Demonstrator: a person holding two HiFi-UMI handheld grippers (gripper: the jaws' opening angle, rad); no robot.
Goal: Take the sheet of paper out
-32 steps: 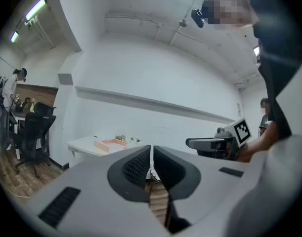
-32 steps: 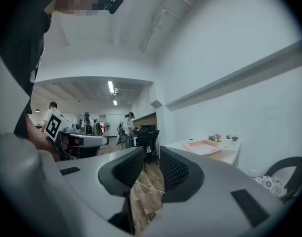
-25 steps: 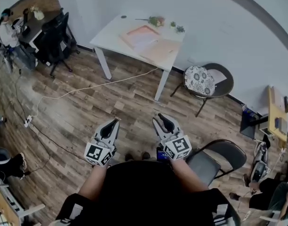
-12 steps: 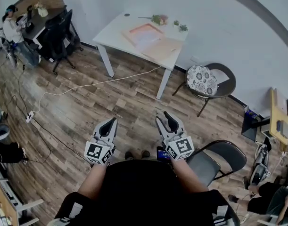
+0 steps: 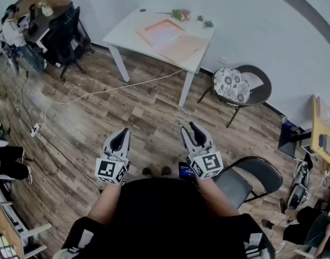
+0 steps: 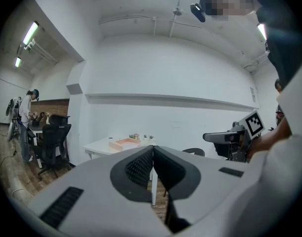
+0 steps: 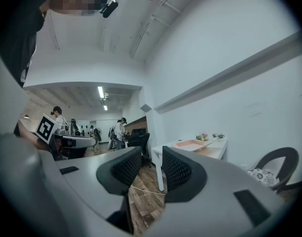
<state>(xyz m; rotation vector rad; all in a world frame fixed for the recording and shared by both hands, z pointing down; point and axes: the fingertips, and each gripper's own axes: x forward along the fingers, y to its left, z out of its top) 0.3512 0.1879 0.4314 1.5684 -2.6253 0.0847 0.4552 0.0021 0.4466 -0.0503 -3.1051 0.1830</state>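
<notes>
A white table (image 5: 124,34) stands against the far wall. On it lie a flat orange tray (image 5: 162,32) with a pale sheet in it and a tan sheet (image 5: 183,47) beside it. Both grippers hang in front of my body over the wood floor, far short of the table. My left gripper (image 5: 123,132) has its jaws together with nothing held; its own view shows the left gripper (image 6: 152,149) aimed level at the table (image 6: 99,144). My right gripper (image 5: 190,128) stands apart and is closing on nothing; the right gripper (image 7: 151,154) points toward the tray (image 7: 190,144).
A round chair with a patterned cushion (image 5: 229,90) stands right of the table. A black folding chair (image 5: 246,185) is close at my right. A white cable (image 5: 100,96) crosses the floor. Small plants (image 5: 180,15) sit at the table's back. A black office chair (image 5: 65,36) and a seated person (image 5: 11,31) are far left.
My right gripper has drifted a little to the right and forward. The left gripper stays about where it was. The head view has shifted slightly.
</notes>
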